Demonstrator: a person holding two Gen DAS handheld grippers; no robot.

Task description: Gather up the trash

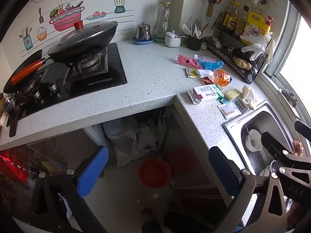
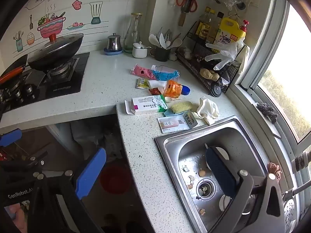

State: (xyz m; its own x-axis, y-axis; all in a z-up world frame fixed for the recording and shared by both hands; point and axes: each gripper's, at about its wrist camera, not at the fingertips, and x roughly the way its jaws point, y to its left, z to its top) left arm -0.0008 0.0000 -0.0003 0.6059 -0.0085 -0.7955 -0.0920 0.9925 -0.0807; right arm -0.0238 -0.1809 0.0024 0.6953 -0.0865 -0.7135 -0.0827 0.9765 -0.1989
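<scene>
Both my tongs wide open, nothing gripped: left tongs (image 1: 158, 172) over the floor, right tongs (image 2: 155, 174) at the desk (image 2: 108, 81) edge; trash pile (image 2: 161, 95) untouched.

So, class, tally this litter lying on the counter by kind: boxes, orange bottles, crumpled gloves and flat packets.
Box: 1
Orange bottle: 1
Crumpled glove: 1
Flat packets: 3, one yellow, one red, one grey-white by the sink
Total: 6
</scene>
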